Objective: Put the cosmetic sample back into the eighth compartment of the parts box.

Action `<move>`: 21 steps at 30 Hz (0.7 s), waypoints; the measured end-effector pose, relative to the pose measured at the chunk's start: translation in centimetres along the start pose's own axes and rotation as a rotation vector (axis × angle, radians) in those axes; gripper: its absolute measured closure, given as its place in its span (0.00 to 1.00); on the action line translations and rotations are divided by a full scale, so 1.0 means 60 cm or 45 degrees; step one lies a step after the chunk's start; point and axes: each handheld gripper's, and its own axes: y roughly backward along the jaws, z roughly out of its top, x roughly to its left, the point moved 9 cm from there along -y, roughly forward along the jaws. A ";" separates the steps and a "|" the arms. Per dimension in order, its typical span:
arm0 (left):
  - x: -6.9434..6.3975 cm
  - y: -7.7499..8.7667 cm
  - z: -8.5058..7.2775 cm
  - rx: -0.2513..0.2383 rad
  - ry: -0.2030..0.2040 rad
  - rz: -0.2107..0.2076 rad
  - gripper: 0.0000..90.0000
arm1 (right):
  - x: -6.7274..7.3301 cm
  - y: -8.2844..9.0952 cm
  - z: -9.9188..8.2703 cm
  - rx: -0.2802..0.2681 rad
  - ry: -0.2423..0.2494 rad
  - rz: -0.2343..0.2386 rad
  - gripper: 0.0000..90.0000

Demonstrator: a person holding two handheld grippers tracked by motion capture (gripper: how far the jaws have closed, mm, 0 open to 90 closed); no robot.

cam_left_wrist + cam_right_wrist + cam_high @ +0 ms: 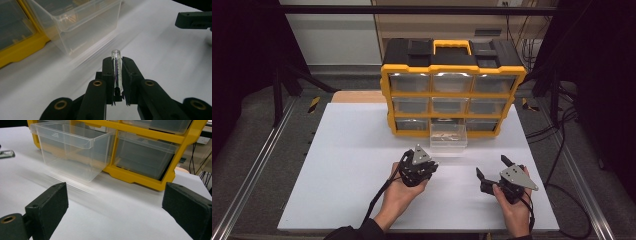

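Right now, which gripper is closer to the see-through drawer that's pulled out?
Left. The left gripper, shut on a small clear tube, sits just in front of the pulled-out drawer, slightly to its left. The right gripper, open, is farther off toward the drawer's right.

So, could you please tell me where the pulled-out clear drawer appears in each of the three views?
High view: the clear drawer sits centre, at the cabinet's bottom row.
Left gripper view: upper left, beyond the tube.
Right gripper view: upper left.
Shared landmark: the yellow cabinet frame behind it.
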 end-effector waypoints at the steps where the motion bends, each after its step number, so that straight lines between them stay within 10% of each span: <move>1: 0.000 0.003 0.004 -0.002 -0.006 0.000 0.89 | 0.000 0.000 0.000 0.001 -0.002 0.001 0.08; 21: 0.014 0.027 0.099 -0.059 -0.079 0.000 0.89 | 0.004 -0.001 0.000 0.002 -0.007 0.020 0.09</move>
